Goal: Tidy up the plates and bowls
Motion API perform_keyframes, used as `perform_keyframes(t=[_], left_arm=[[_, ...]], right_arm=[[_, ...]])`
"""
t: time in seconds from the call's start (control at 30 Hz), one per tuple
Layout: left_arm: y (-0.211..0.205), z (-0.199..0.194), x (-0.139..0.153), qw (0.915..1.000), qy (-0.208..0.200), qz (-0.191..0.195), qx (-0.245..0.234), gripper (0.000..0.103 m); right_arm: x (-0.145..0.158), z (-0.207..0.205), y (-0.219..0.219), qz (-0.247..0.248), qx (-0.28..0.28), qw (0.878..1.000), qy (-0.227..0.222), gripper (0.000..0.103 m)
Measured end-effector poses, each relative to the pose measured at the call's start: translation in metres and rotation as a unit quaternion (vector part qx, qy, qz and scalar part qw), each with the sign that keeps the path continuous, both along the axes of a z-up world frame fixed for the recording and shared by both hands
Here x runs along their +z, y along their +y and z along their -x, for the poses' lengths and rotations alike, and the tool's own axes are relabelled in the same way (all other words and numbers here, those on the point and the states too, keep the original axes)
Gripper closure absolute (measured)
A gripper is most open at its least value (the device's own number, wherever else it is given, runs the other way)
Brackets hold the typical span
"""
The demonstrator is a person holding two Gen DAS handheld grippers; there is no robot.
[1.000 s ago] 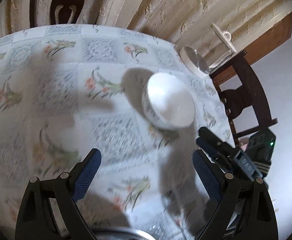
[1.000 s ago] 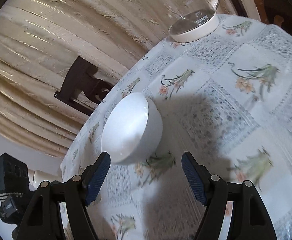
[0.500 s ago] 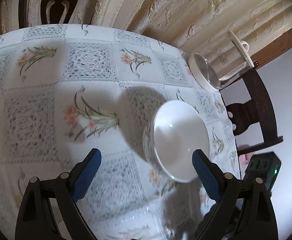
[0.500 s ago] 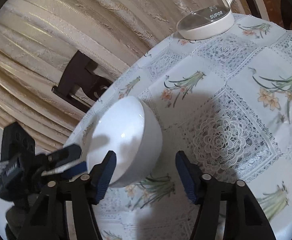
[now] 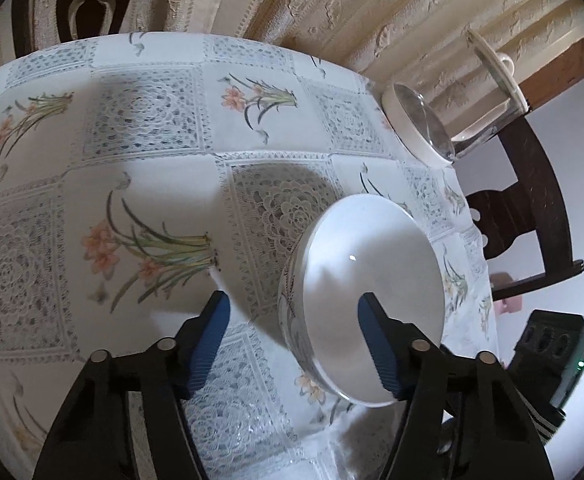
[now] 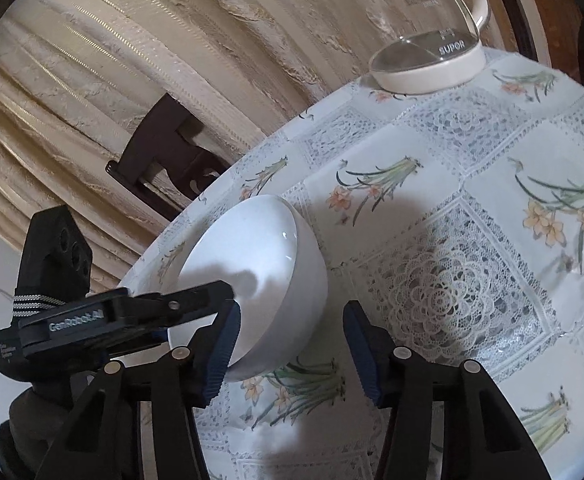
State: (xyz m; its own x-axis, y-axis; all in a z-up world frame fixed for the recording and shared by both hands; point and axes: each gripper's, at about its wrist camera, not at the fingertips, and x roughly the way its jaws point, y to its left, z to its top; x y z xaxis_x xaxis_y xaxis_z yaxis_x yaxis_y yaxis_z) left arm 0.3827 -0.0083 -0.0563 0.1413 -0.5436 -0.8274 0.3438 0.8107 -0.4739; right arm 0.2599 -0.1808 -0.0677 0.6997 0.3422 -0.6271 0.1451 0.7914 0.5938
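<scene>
- The round table, covered by a lace-and-daffodil tablecloth (image 5: 140,152), fills both wrist views; against half a second ago its pattern sits larger and sharper, so both cameras have come in closer to it.
- Cream curtains (image 6: 132,60) hang behind the table, with a dark wooden chair (image 5: 532,208) at its far edge.
- A glass kettle with a cream base (image 6: 428,64) stands near the table's far rim, well apart from the bowl; the lettering on its base reads larger than before.
- The white bowl (image 5: 372,280) stands upright on the tablecloth near the table edge, in the same spot as in the earlier pictures.
- The left gripper (image 5: 294,312) has closed in on the bowl: its right blue pad now overlaps the bowl's inside, its left pad lies outside the wall, so the near rim sits between the jaws. The jaws stand narrower than half a second ago, yet with a gap on both sides of the rim; nothing is clamped.
- The right gripper (image 6: 292,324) straddles the bowl's opposite rim, left pad over the inside and right pad clear of the wall. Its jaws are parted and grip nothing.
- The left gripper also shows in the right wrist view, now reaching over the bowl's rim where before it was short of it.
</scene>
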Motion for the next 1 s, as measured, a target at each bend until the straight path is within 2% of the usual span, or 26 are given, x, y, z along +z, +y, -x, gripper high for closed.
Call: perform_keyframes(t=[0.17,0.23,0.37,0.47,0.7,1.0], left_arm=[[-0.013,0.003,-0.002,0.9995,-0.019,-0.011,-0.022,0.053],[-0.018,0.006,-0.001,0.9990,-0.025,-0.012,-0.034,0.058],[-0.021,0.013,0.003,0.9975,-0.050,-0.028,-0.042,0.058],[-0.017,0.015,0.003,0.9982,-0.041,-0.022,-0.038,0.058],[-0.008,0.025,0.006,0.9981,-0.042,-0.038,-0.027,0.058],[0.012,0.043,0.025,0.9981,-0.049,-0.037,-0.011,0.058]], right_arm=[[0.001,-0.001,0.002,0.003,0.005,1.000,-0.011,0.057],[0.002,-0.001,0.003,0.007,0.007,1.000,-0.014,0.057],[0.001,0.002,0.001,0.006,0.005,1.000,-0.014,0.060],[0.001,0.003,0.002,0.003,0.005,1.000,-0.012,0.060],[0.007,0.010,0.009,0.002,0.022,1.000,-0.018,0.060],[0.020,0.018,0.021,-0.004,0.049,0.998,-0.026,0.060]])
